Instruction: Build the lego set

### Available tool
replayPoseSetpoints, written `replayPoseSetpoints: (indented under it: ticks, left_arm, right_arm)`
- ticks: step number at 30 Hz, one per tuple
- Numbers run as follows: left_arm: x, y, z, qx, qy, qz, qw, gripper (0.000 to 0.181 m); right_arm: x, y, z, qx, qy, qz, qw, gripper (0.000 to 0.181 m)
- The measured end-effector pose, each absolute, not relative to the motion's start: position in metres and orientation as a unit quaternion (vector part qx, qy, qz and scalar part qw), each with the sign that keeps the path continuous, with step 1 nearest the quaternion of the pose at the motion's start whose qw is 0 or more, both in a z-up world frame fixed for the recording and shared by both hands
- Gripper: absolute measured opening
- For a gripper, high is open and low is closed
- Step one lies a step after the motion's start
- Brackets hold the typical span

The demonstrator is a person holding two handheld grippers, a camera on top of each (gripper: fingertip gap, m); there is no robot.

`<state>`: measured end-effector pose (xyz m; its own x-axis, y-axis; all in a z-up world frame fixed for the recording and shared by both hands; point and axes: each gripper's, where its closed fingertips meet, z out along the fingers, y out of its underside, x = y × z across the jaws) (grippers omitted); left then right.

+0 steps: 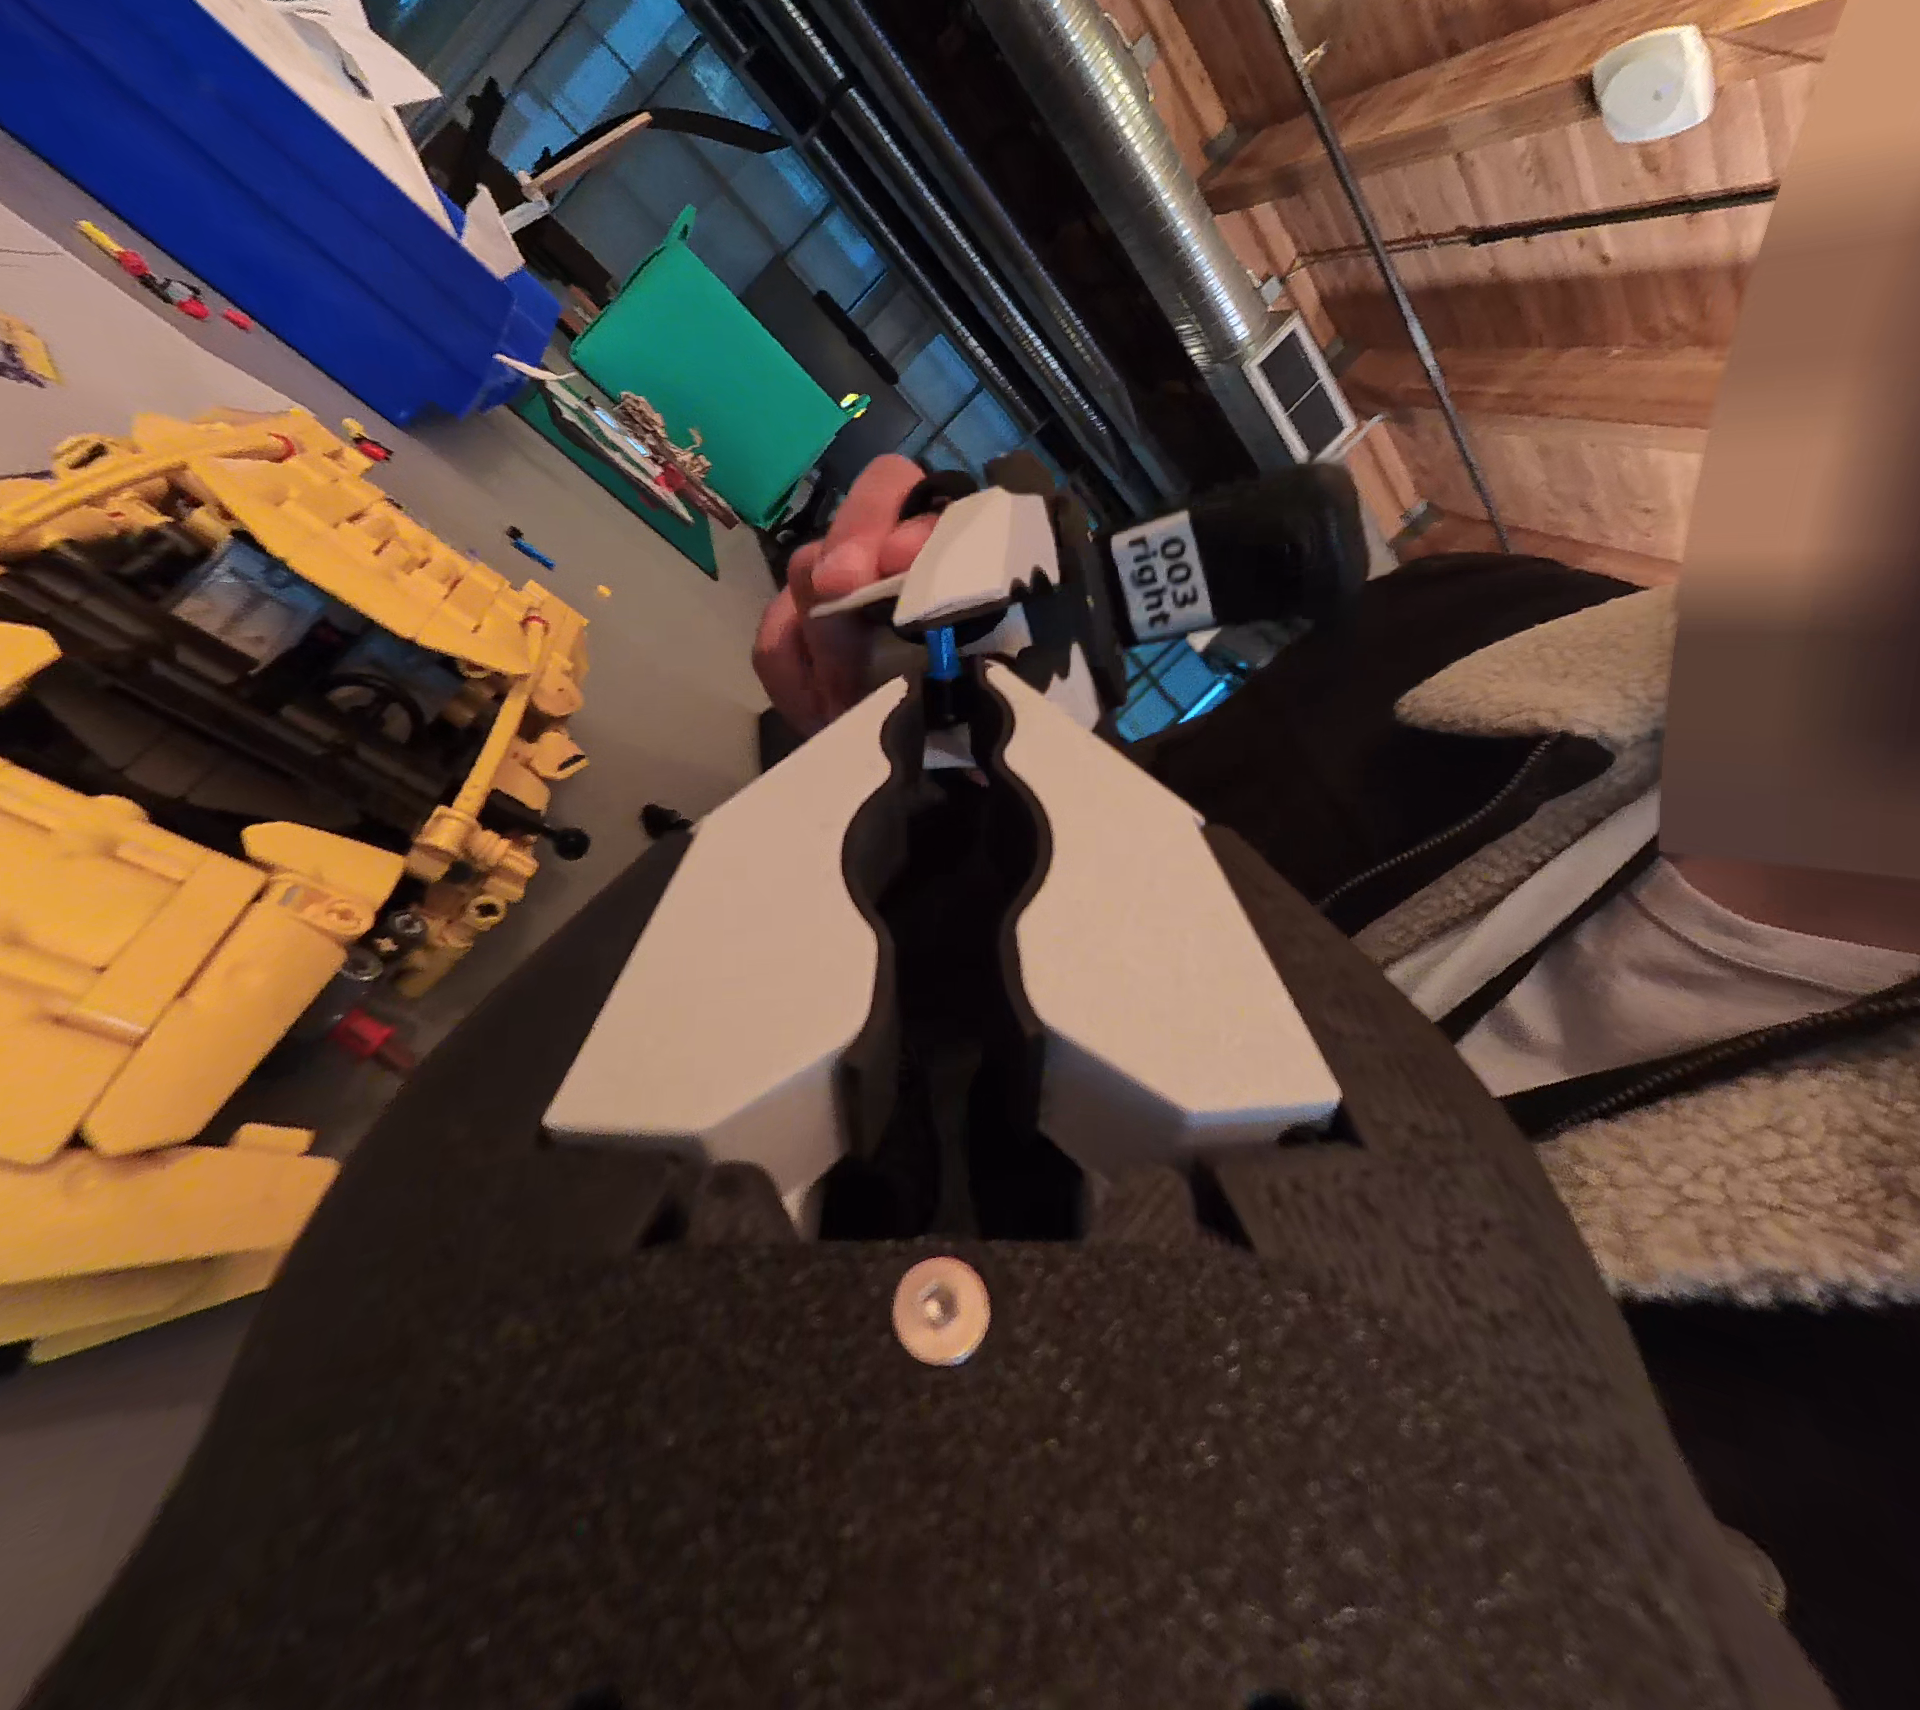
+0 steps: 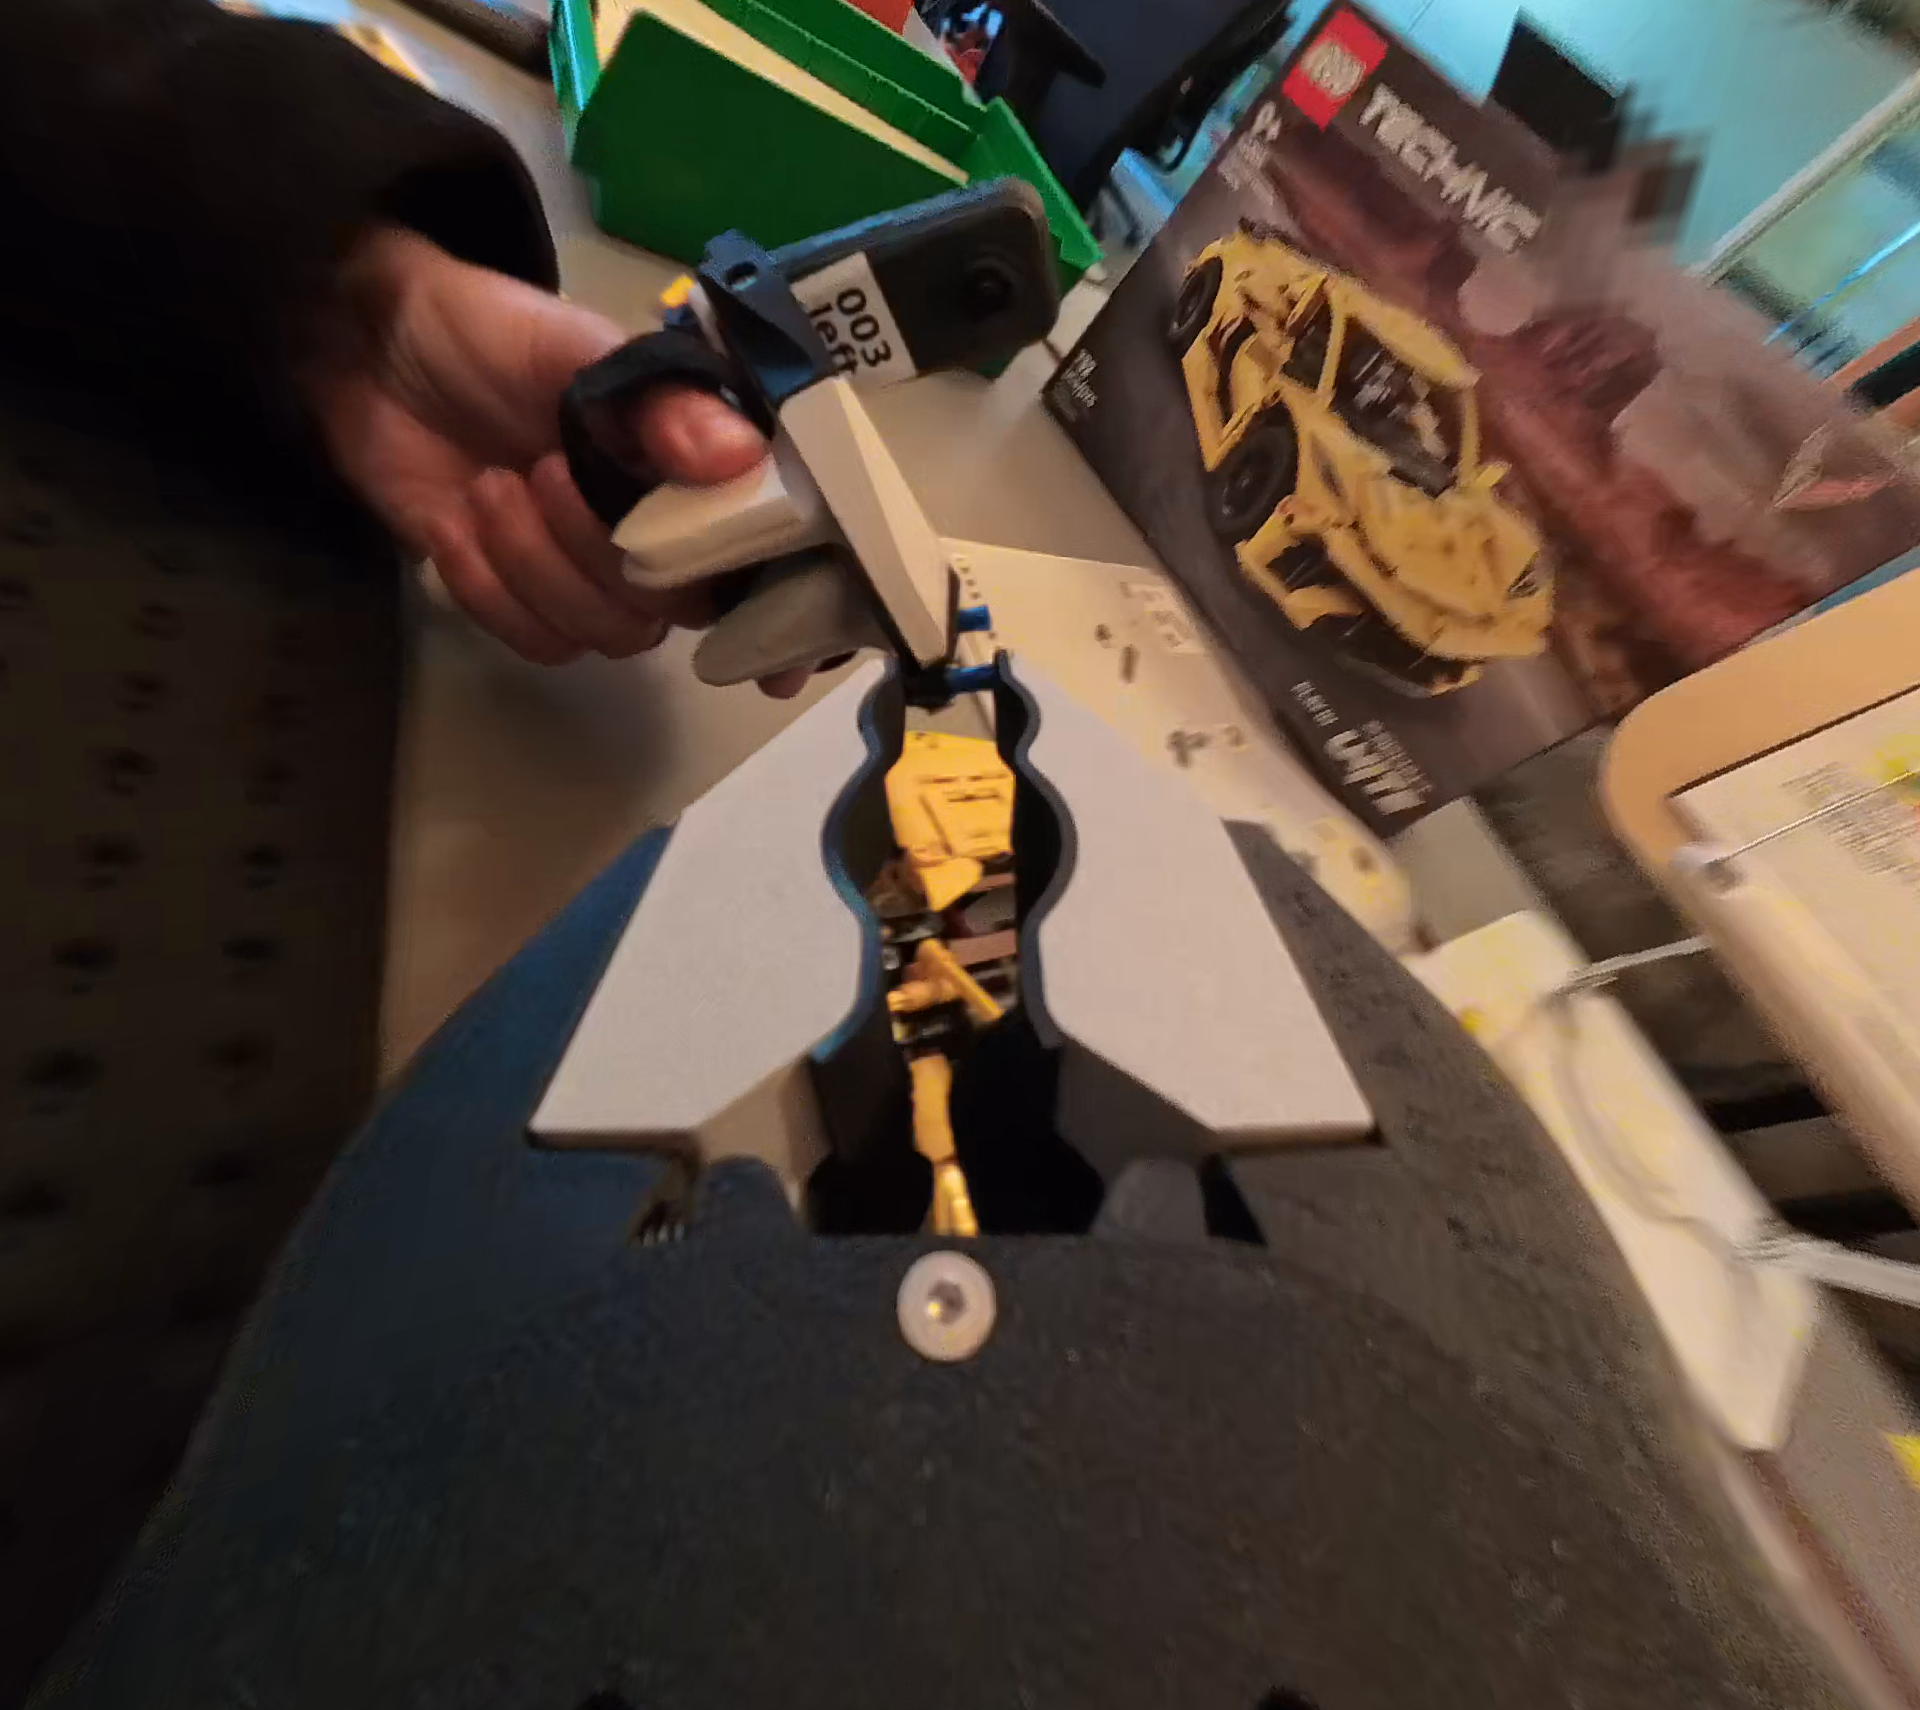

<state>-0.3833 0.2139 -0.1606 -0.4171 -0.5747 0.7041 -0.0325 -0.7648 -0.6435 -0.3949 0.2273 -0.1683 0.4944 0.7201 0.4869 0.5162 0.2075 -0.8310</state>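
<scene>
Nearest, left wrist view: left gripper (image 1: 948,692), rough black body with one bright screw, two smooth grey wedge fingers (image 1: 769,922) with wavy black inner edges; tips pinched almost together on a small black piece joined to a blue pin (image 1: 940,652).

Left to right in that view:
- Yellow lego car (image 1: 249,787), angular panels over dark inner parts, resting on the grey table (image 1: 665,652).
- Loose red and black pieces (image 1: 177,294), scattered on the table beside a glossy blue bin (image 1: 239,206).
- Green bin (image 1: 707,382), farther back.
- Right gripper (image 1: 961,621), held by a hand (image 1: 831,611), its grey fingertips meeting the same blue pin from above.
- Fleece-lined dark jacket (image 1: 1558,777), woolly texture.

Right wrist view, left to right:
- Dark sleeve and left hand (image 2: 499,465) holding the other gripper.
- Right gripper (image 2: 948,689), tips narrowly parted around the blue pin and black piece, touching them; yellow car visible through the finger gap.
- Cardboard set box (image 2: 1403,455), upright, printed with the yellow car.
- Open booklet (image 2: 1818,829), blurred.
</scene>
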Motion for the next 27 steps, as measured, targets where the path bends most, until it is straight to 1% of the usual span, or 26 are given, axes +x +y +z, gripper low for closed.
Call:
replayPoseSetpoints:
  ticks: [1, 2, 3, 5, 7, 10, 12, 16, 20, 24, 27]
  left_arm:
    - [-0.383, 0.217, -0.162, -0.518, 0.3, -0.779, 0.184, 0.007]
    - [-0.385, 0.224, -0.163, -0.53, 0.299, -0.766, 0.208, 0.007]
    - [-0.388, 0.237, -0.166, -0.546, 0.294, -0.746, 0.241, 0.007]
    - [-0.401, 0.268, -0.174, -0.586, 0.292, -0.684, 0.323, 0.006]
    - [-0.418, 0.298, -0.178, -0.619, 0.29, -0.607, 0.406, 0.007]
    - [-0.437, 0.328, -0.185, -0.655, 0.289, -0.509, 0.478, 0.007]
    - [-0.439, 0.334, -0.192, -0.666, 0.294, -0.481, 0.489, 0.007]
    - [-0.428, 0.329, -0.209, -0.677, 0.308, -0.488, 0.457, 0.007]
    - [-0.425, 0.327, -0.21, -0.673, 0.317, -0.49, 0.454, 0.007]
    - [-0.427, 0.326, -0.204, -0.663, 0.298, -0.519, 0.449, 0.007]
    - [-0.427, 0.328, -0.206, -0.667, 0.289, -0.529, 0.438, 0.007]
  right_arm:
    - [-0.393, 0.228, -0.169, -0.64, -0.479, 0.112, 0.59, 0.017]
    - [-0.388, 0.23, -0.166, -0.647, -0.459, 0.132, 0.595, 0.021]
    - [-0.377, 0.237, -0.163, -0.657, -0.43, 0.136, 0.604, 0.03]
    - [-0.343, 0.254, -0.168, -0.693, -0.375, 0.136, 0.6, 0.032]
    - [-0.311, 0.269, -0.174, -0.716, -0.306, 0.172, 0.603, 0.032]
    - [-0.288, 0.279, -0.173, -0.741, -0.221, 0.242, 0.586, 0.037]
    - [-0.283, 0.282, -0.176, -0.749, -0.19, 0.262, 0.578, 0.035]
    - [-0.289, 0.279, -0.185, -0.756, -0.165, 0.323, 0.544, 0.033]
    - [-0.292, 0.275, -0.18, -0.743, -0.159, 0.364, 0.539, 0.026]
    - [-0.301, 0.269, -0.177, -0.732, -0.193, 0.364, 0.542, 0.023]
    - [-0.326, 0.25, -0.178, -0.715, -0.268, 0.374, 0.526, 0.018]
